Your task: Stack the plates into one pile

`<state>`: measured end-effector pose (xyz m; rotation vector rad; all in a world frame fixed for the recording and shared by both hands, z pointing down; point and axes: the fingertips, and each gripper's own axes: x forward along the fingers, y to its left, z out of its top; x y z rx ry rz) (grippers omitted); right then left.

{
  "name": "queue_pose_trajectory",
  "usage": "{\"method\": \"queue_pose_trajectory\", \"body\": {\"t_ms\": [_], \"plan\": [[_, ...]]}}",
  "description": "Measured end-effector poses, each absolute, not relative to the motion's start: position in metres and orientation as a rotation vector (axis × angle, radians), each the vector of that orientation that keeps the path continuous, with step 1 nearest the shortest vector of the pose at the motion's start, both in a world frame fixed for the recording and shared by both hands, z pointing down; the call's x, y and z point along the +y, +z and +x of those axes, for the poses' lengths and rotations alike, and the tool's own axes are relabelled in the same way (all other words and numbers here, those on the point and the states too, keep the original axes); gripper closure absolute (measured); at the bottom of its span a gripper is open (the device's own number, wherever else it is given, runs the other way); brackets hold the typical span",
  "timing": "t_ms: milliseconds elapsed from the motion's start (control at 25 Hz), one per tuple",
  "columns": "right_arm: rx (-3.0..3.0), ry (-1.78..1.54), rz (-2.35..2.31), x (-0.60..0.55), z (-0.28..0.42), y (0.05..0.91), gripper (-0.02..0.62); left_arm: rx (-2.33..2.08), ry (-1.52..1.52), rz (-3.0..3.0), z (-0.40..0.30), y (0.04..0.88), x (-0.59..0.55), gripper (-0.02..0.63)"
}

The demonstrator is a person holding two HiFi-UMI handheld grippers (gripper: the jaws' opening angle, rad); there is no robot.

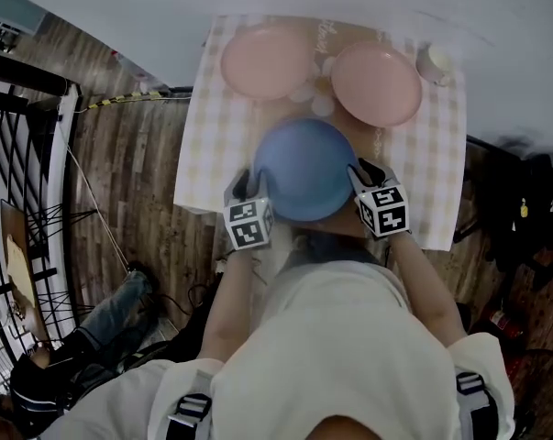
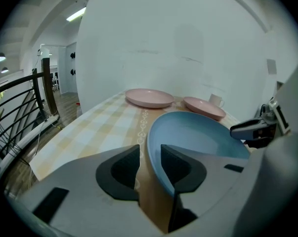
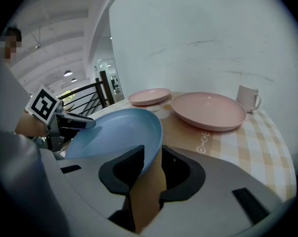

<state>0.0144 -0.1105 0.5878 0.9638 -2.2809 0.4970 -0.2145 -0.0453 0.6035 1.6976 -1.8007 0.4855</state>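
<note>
Blue plate (image 1: pixel 304 168), rims inside unclamped left hand-held gripper (image 2: pixel 149 154), right hand-held gripper (image 3: pixel 152 154)

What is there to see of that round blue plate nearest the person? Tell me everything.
The round blue plate looks like smooth matte plastic. It is shallow with a raised rim, and empty. It appears to lie right side up on the checked tablecloth, near the table's front edge. Opposite sides of its rim stand between the open jaws of the left gripper and the right gripper.
</note>
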Motion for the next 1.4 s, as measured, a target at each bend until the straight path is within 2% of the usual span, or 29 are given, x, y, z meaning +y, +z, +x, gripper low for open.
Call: {"method": "queue_pose_trajectory", "body": {"t_ms": [400,640,1400], "plan": [[-2.3,0.527,0.859,-0.114,0.008,0.597,0.499,-1.802,0.53,1.605,-0.213,0.617,-0.047,0.495],[-2.318,0.534,0.83,-0.113,0.009,0.595,0.504,-1.812,0.525,1.6,-0.209,0.617,-0.047,0.536],[-2.377,0.49,0.988,-0.141,0.046,0.551,0.538,-1.831,0.447,1.677,-0.174,0.578,-0.07,0.549]]}}
